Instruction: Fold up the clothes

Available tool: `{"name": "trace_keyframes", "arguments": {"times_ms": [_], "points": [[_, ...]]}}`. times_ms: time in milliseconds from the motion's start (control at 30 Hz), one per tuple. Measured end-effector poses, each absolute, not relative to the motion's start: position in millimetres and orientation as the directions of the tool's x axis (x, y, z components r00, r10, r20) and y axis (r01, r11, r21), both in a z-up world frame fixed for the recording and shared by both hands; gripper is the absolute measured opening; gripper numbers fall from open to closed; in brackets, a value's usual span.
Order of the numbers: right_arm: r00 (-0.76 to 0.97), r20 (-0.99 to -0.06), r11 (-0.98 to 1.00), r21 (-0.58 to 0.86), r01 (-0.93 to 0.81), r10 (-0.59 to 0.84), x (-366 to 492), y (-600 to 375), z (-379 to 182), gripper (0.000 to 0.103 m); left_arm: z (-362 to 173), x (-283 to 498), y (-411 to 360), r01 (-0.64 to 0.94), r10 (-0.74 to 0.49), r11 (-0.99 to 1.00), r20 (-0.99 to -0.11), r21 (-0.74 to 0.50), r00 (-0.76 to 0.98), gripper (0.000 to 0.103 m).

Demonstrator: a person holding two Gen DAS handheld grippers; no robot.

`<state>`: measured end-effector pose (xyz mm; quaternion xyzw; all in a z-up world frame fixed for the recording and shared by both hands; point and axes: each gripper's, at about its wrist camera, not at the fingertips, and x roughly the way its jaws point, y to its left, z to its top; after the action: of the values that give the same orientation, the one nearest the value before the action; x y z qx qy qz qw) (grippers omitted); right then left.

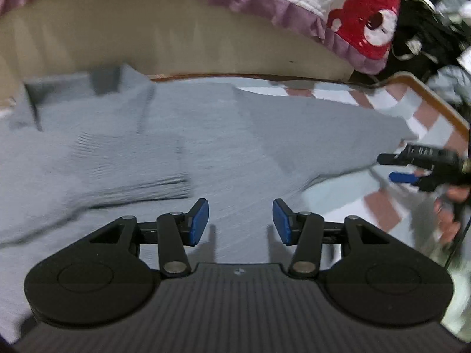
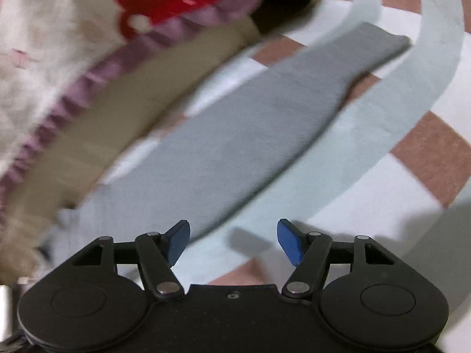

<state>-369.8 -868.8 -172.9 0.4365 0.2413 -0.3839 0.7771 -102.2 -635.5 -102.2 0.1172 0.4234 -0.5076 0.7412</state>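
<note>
- Grey knit sweater (image 1: 182, 147) lies spread flat on a checked pink, white & pale-blue cloth (image 1: 391, 203); one sleeve (image 2: 235, 135) stretches out across that cloth in the right wrist view.
- No containers in view.
- Left gripper (image 1: 240, 222): jaws partly open, blue pads apart, nothing between them; it hangs over the sweater body w/o gripping it.
- Right gripper (image 2: 232, 242): jaws wide open & empty, above the near end of the sleeve; contact w/ fabric can't be told.
- Behind: white quilted blanket w/ purple ruffle and red bear print (image 1: 365, 17).
- A hand (image 1: 450, 214) shows at the right edge of the left view, holding the right gripper.
</note>
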Motion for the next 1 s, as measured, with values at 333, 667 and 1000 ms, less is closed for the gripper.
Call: {"name": "trace_keyframes", "arguments": {"times_ms": [333, 667, 1000], "points": [[0.608, -0.627, 0.311, 0.526, 0.792, -0.487, -351, -906, -186, 0.062, -123, -114, -672, 0.810, -0.610, 0.538, -0.771, -0.232, 0.183, 0.047], [0.680, -0.516, 0.400, 0.556, 0.728, -0.520, -315, -888, -150, 0.010, -113, -76, -635, 0.792, -0.643, 0.570, -0.719, -0.220, 0.263, 0.047], [0.914, -0.350, 0.736, 0.560, 0.380, -0.206, -180, -743, -82, 0.010, -127, -32, -505, 0.611, -0.569, 0.755, -0.701, -0.238, 0.430, 0.047]]}}
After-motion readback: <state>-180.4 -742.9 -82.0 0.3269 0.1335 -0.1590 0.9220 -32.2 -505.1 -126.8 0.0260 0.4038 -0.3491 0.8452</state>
